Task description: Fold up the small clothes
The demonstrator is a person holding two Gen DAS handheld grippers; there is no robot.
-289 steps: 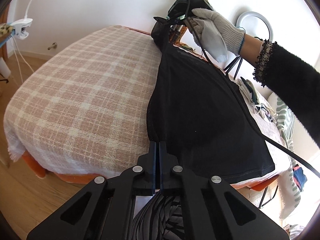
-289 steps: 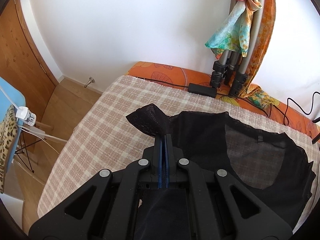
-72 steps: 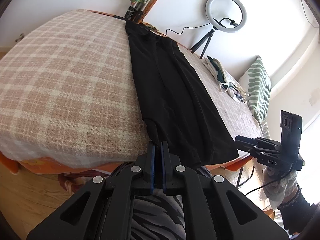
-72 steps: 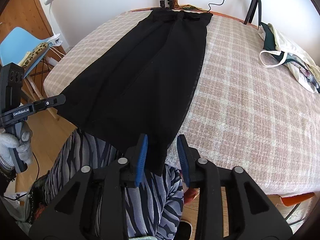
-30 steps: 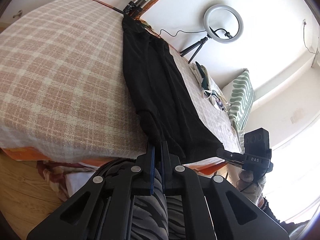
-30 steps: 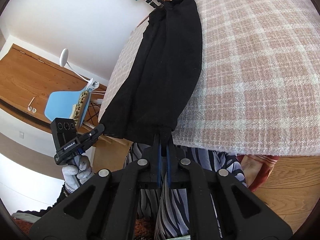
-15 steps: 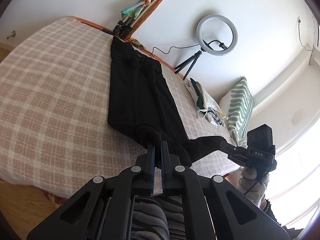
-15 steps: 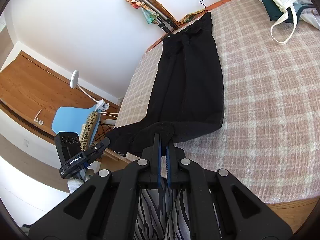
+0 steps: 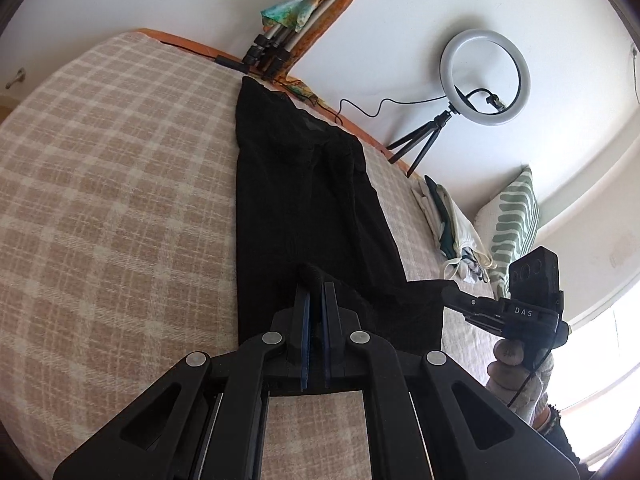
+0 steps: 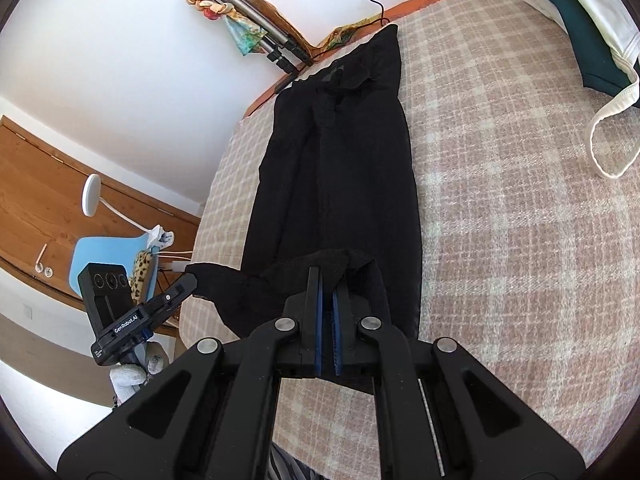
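Black garment lies lengthwise on the plaid bed, its near hem lifted off the cover. Left gripper is pinched on one hem corner, right gripper on the other, the cloth stretched between them. Ring light stands at the wall.

left claw: "GenRobot.AI" | right claw: "DAS"
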